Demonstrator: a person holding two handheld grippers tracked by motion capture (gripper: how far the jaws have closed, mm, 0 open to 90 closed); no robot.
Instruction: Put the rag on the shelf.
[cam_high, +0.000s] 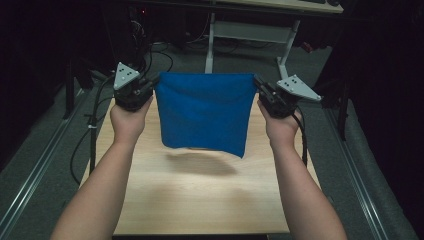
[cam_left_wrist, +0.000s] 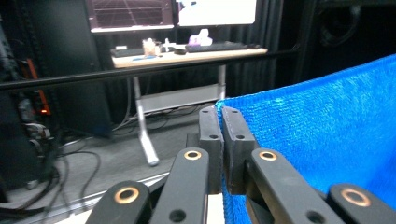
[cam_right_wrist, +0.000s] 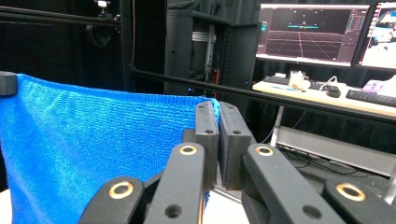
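The high view is dim, its edges sinking to black from 9 through 12 to 3 o'clock, with light falling from above on the pale desk (cam_high: 200, 200), where the cloth (cam_high: 205, 112) casts a soft blurred shadow at 6 o'clock below it. In both gripper views the monitors (cam_right_wrist: 310, 32) glare at 12 o'clock, and the near jaws are soft.

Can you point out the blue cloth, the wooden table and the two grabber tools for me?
Blue terry cloth (cam_high: 205, 112), high view, middle of the hanging panel.
Light wooden table (cam_high: 200, 200), high view, bare top near the front.
Left gripper (cam_left_wrist: 220, 116), left gripper view, between its fingertips.
Right gripper (cam_right_wrist: 216, 109), right gripper view, between its fingertips.
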